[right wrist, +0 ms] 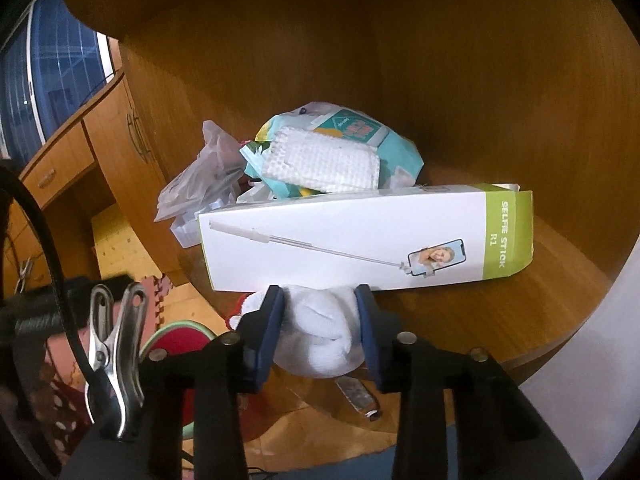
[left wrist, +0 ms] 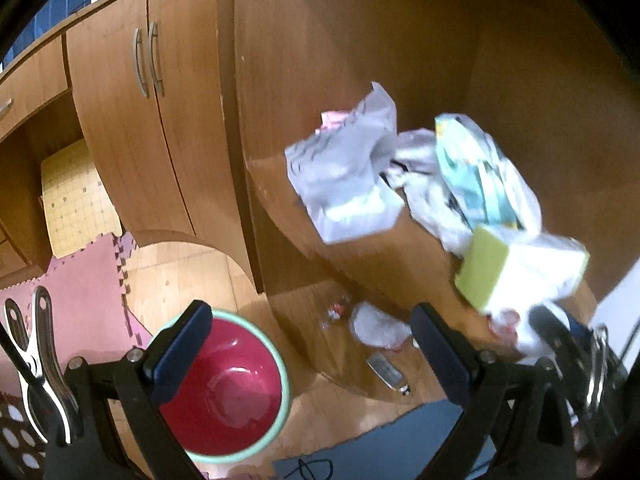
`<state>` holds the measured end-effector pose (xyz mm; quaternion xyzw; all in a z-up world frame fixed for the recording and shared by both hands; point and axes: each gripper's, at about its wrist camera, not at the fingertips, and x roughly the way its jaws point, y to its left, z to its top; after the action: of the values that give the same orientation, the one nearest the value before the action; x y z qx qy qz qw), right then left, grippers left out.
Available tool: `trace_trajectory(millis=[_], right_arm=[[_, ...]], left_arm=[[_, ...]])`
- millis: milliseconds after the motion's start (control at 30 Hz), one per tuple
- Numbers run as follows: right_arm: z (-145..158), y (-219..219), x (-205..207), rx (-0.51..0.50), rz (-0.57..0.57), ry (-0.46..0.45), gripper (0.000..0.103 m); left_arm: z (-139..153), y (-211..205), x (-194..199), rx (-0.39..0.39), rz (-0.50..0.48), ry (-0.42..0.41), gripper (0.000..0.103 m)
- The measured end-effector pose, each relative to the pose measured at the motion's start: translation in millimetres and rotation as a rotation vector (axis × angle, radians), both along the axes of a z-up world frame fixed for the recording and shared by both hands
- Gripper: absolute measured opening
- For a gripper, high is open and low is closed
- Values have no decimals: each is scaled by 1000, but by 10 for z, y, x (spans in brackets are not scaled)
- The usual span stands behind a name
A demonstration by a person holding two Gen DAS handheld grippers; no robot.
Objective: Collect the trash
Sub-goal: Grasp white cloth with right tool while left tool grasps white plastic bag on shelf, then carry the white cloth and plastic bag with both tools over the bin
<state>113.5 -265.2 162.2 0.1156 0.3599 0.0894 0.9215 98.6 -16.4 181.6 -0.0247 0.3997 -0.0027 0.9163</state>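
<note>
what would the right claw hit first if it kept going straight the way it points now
Most likely the long white cardboard selfie-stick box with the green end, lying just beyond the right claw, which is shut on a crumpled white tissue wad. How far away the box lies is unclear.

Home (wooden cabinets (left wrist: 136,92), foam mats (left wrist: 80,280))

The shelf (left wrist: 360,264) is seen obliquely downward by both views; the selfie stick box (right wrist: 360,240) is seen much closer in the right view.

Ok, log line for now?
right fingers: shut on white wad | left fingers: open, empty | bowl: below | box: on shelf
</note>
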Motion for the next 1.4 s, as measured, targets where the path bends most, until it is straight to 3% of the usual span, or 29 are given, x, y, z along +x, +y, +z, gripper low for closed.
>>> trace_trajectory(millis=[400,600,767,900,1000,1133,1233,1400], right_arm=[[9,-253,-38,137,-1,11,24],[28,-293,-31,146,-11,14,24],[13,-336,-33,168,-19,25,24],[24,-332,-42,168,-9,19,24],[21,-348,-37,176,-7,22,24],[41,-379,-55,189,-6,13,24],[51,-388,-73,206,-3,11,24],[43,-402,-95,223,-1,13,24]], left_arm=[[219,-170,642,29,-35,-51,102],[217,-317,1092,104,-61,-36,100],[128,-352,1356,126,-39,6,84],[27,-370,1494,119,-47,41,64],[36,-377,1482,86,-97,0,47],[68,-355,1394,52,-115,-29,33],[84,-276,1324,6,-110,-41,26],[129,-214,1188,6,-116,-66,21]])
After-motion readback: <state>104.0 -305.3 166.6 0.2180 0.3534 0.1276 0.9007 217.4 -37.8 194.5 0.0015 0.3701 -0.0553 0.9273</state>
